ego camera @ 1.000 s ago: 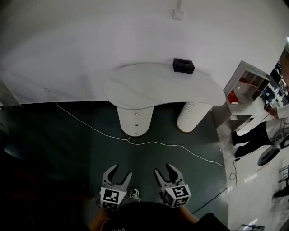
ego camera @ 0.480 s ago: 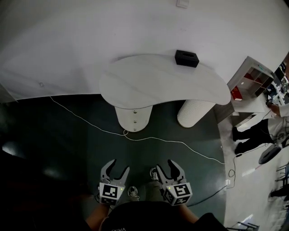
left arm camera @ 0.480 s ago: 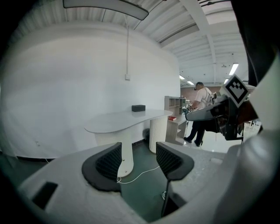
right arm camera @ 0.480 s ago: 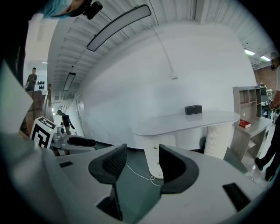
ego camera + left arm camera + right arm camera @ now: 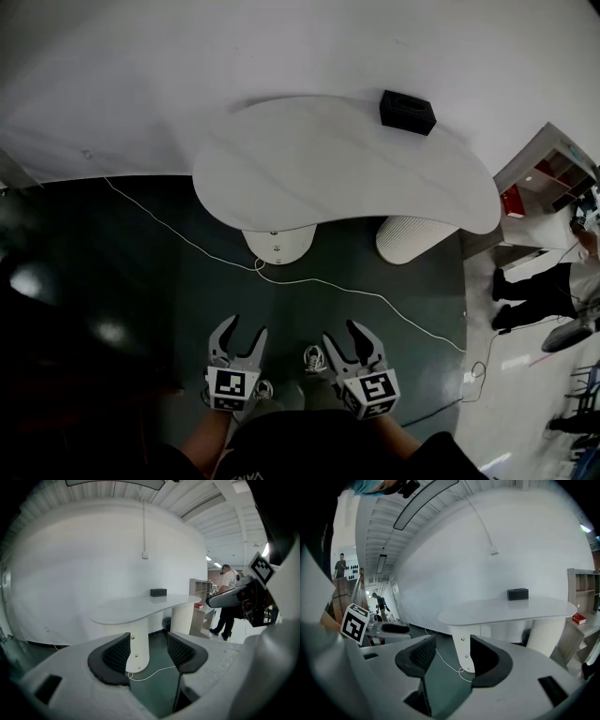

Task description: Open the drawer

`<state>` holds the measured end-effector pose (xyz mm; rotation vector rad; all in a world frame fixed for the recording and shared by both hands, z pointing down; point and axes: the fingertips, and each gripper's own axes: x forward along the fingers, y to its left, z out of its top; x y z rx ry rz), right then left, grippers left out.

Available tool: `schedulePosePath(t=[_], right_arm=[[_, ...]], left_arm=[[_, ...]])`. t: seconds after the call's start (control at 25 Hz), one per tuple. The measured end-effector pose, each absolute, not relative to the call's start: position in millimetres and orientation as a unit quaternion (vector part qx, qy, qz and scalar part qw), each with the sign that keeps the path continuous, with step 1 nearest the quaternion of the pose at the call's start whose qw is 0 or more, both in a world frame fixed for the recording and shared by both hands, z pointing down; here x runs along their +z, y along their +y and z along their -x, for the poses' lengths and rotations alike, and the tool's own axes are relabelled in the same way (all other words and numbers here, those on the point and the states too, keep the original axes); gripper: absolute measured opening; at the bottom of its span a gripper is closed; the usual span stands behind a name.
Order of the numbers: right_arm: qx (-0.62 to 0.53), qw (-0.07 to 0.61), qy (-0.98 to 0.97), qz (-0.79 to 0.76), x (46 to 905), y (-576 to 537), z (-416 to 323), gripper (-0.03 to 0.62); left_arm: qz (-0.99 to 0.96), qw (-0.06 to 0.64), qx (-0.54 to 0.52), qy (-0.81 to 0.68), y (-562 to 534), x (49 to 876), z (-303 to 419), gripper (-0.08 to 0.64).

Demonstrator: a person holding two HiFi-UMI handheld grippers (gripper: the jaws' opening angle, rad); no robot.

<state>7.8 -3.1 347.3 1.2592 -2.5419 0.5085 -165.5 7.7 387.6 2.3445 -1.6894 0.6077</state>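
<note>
Left gripper [image 5: 242,330] and right gripper [image 5: 345,334]: jaws apart, nothing between them. Recommended procedure: close the distance first, then set one gripper's jaws around a knob [image 5: 132,638] and pull straight outward. The drawer pedestal [image 5: 278,246] stands at 12 o'clock, well apart, under the table [image 5: 375,178]. A cable [image 5: 261,267] crosses the floor between.

The right gripper [image 5: 452,643] is holding its black ribbed jaws apart at lower centre, with nothing between them. Beyond the gap, a rounded white drawer pedestal [image 5: 462,651] with small round knobs is standing under a curved white tabletop [image 5: 511,609]. A small black box [image 5: 518,594] is sitting on that top, right of centre. A thin white cable [image 5: 446,661] is trailing over the dark floor.
</note>
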Motion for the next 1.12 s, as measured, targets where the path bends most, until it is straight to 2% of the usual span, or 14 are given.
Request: schedulePosePath(t=[0.44,1.12], right_arm=[[0.182,0.147,-0.893,-0.384,397.5,-72.2,-33.1,0.211],[0.259,0.128,-0.856,-0.429,480.3,-77.3,-33.6,0.199]], left_arm=[[-0.759,0.117,0.221,-0.602,-71.6,438.3,143.1,0.239],[-0.749,0.161,0.25,-0.592,-159.8,535.5,160.4,0.239]])
